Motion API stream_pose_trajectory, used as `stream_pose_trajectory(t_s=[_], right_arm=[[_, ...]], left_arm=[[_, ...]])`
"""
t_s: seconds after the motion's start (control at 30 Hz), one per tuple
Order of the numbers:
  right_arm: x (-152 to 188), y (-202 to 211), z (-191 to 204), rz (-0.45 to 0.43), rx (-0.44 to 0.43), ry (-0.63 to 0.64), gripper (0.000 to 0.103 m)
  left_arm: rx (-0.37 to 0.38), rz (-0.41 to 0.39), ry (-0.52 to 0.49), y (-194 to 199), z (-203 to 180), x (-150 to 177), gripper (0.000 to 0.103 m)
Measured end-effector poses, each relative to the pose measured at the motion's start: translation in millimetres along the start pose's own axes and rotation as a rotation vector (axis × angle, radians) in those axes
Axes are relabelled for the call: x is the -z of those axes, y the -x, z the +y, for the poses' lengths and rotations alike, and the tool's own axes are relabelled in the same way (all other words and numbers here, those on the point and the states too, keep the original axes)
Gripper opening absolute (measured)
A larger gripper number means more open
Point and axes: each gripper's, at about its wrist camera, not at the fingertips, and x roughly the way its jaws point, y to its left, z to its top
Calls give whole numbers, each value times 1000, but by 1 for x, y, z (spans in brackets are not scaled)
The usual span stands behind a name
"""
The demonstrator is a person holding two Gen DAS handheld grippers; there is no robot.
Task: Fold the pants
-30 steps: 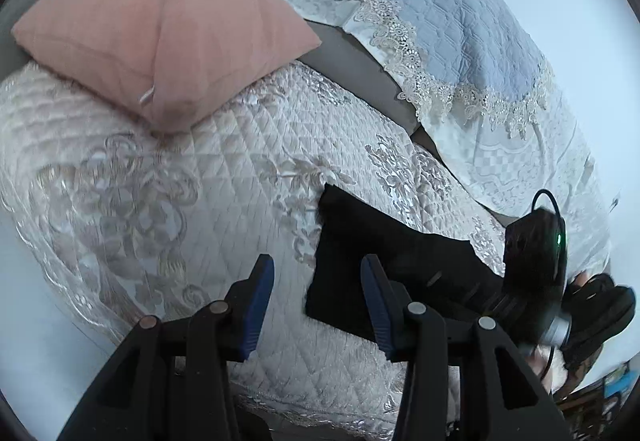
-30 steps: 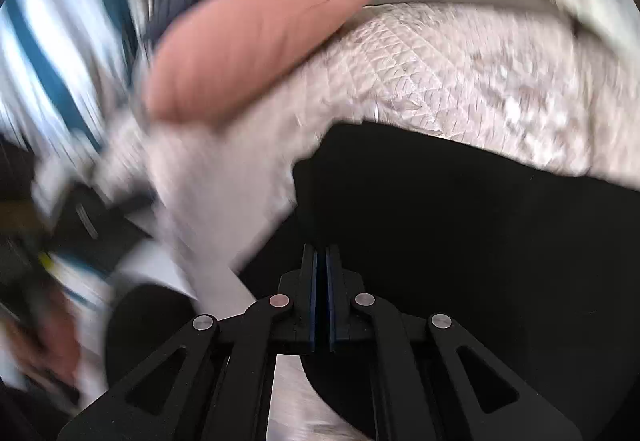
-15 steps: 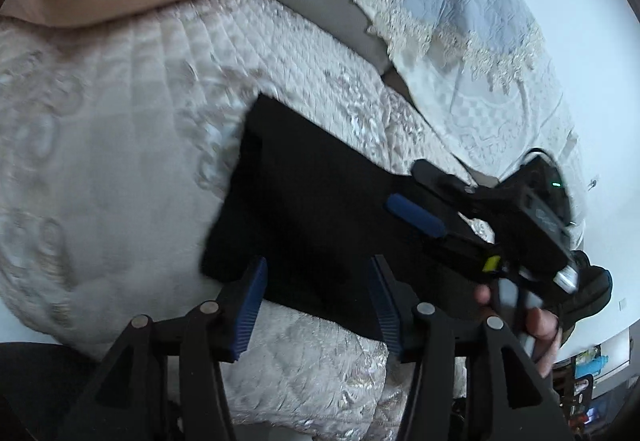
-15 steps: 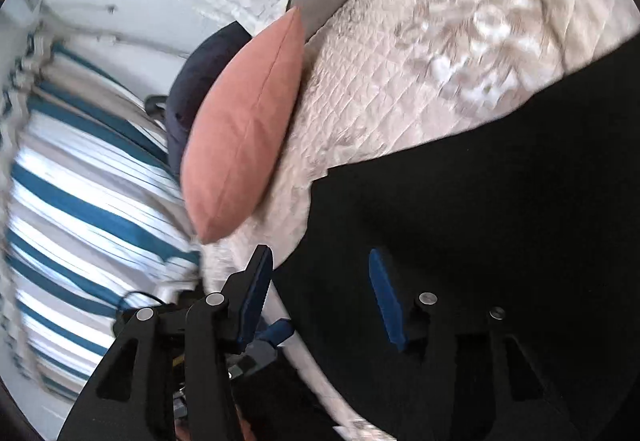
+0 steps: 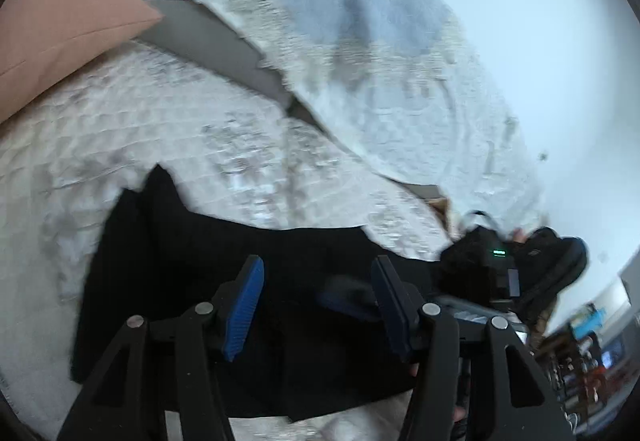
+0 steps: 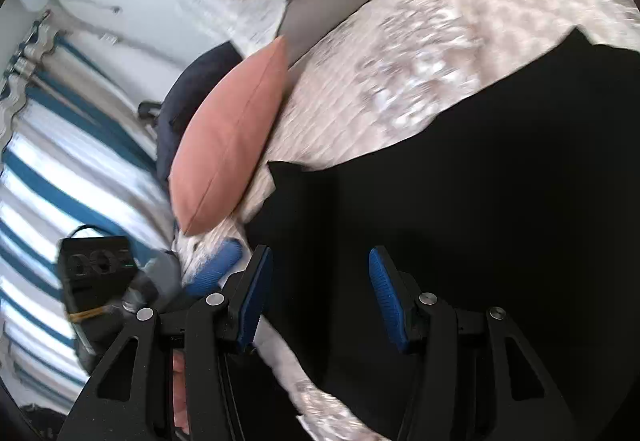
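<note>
We inspect a sofa-like seat draped in a quilted cream cover with floral stitching (image 5: pixel 168 129), a pale wall behind it. At far left of the left wrist view sits a salmon-pink square cushion (image 5: pixel 60 29), resting on the cover; a blue-and-white striped curtain (image 6: pixel 48 169) fills the left of the right wrist view.

The black fabric pants (image 5: pixel 192 281) lie flat on the cover, towards its front edge and well apart from the cushion. They read as a long dark band with a layered edge at the left end, so one fold appears already laid. The surface looks smooth, though blur and the dark cloth hide any creases.

The left hand-held gripper (image 5: pixel 316 305) hovers over the pants; its jaws have just been opening and hold nothing. The right hand-held gripper (image 6: pixel 316 297) stands about half open over the garment's near edge, likewise empty.

We judge the step to be repositioning between folds. The next move calls for both to pinch one end of the band, then carry it over the other end squarely.
</note>
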Motion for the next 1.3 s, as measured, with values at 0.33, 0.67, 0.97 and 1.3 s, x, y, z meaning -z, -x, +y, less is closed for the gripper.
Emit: stream_pose_trajectory(t_s=[0.33, 0.67, 0.97, 1.3], right_arm=[[0, 8, -2, -23, 24, 41, 52], [0, 67, -27, -140, 63, -8, 52], [7, 106, -37, -217, 64, -24, 52], [24, 132, -49, -250, 186, -23, 52]], left_arm=[[-214, 61, 67, -2, 29, 25, 60], [-448, 203, -388, -86, -50, 40, 62], [-597, 9, -268, -42, -27, 31, 5], [-688, -14, -7, 38, 42, 38, 26]])
